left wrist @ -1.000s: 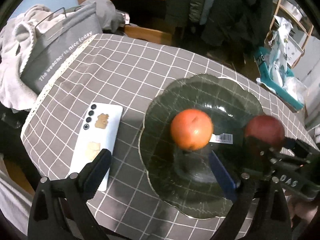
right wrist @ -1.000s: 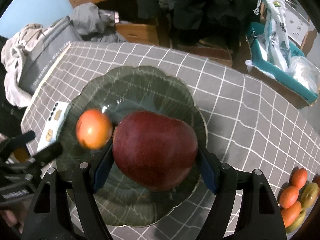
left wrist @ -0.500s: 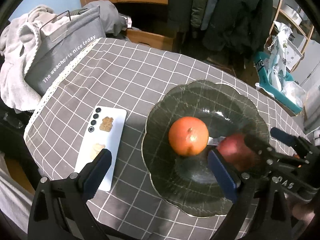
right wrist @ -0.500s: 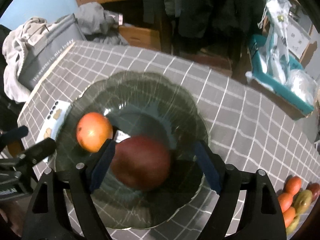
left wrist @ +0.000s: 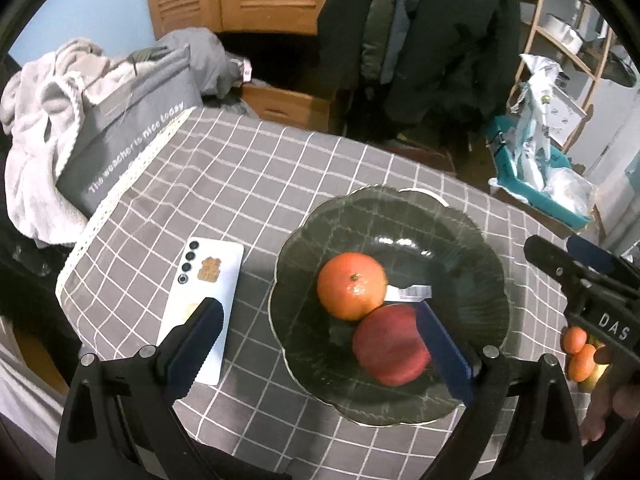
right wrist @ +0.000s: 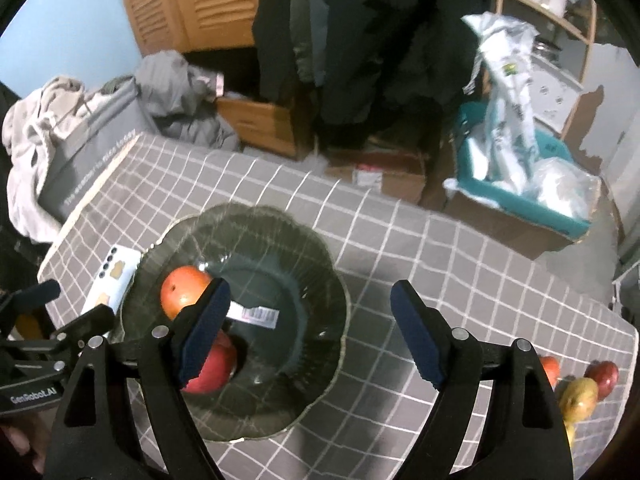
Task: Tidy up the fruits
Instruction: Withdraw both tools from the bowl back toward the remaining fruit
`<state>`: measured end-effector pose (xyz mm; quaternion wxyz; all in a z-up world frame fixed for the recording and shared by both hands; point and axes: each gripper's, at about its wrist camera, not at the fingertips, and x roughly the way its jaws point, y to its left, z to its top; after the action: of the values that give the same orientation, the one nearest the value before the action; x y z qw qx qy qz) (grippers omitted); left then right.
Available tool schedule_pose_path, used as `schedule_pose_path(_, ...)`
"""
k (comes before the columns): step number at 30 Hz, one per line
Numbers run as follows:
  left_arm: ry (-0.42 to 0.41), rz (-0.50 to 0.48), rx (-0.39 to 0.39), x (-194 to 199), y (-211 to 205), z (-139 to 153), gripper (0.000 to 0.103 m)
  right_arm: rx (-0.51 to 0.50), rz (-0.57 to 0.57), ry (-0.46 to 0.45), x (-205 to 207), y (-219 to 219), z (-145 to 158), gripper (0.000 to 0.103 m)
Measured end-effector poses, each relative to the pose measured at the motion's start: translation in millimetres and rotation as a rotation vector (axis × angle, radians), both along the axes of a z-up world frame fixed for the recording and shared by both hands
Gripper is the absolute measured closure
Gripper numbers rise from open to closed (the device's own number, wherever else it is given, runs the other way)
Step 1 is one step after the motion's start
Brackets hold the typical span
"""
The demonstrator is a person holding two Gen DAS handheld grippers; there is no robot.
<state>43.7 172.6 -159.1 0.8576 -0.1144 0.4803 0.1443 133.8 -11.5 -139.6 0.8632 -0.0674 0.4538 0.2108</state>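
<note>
So the dark green scalloped plate (left wrist: 472, 240) sits on the table (left wrist: 248, 184) with its grey checked cloth, and there are two fruits in it: an orange (left wrist: 352, 285) and a red apple (left wrist: 390, 346), touching each other near the middle, with a white barcode sticker (left wrist: 412, 292) just behind them on the plate's floor. The right tool (right wrist: 316, 328) is released, its blue pads spread wide with nothing between them, hanging above the plate's near right side; the apple (right wrist: 214, 364) peeks out behind its left finger. Its jaws were just opening within the last second and the apple is no longer in them. The left tool (left wrist: 320, 344) is also spread open and empty, one finger over the phone side and one over the plate. A white phone (left wrist: 204, 304) lies flat on the cloth just left of the plate. More fruit (right wrist: 580, 392), reddish and yellowish, sits in a little cluster at the table's right edge, well apart from the plate. A grey bag (left wrist: 128, 136) with white lettering rests off the table's far left corner.
</note>
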Motion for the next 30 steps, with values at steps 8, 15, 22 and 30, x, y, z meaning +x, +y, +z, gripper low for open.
schedule_pose_path(8, -0.067, -0.052, 0.033, -5.5, -20.5, 29.6, 0.005, -0.004, -0.027, -0.108, -14.1, -20.6, 38.9, 0.020)
schedule_pose_path(15, -0.139, -0.077, 0.022, -10.8, -32.2, 57.0, 0.005, 0.017, -0.057, -0.185, -29.5, -42.7, 70.9, 0.017)
schedule_pose_path(22, -0.209, -0.108, 0.022, -15.8, -46.7, 81.5, 0.001, 0.037, -0.087, -0.245, -46.9, -67.2, 97.7, 0.014)
schedule_pose_path(30, -0.270, -0.153, 0.030, -22.3, -68.4, 104.6, 0.001, 0.053, -0.125, -0.307, -68.5, -102.1, 121.7, 0.012)
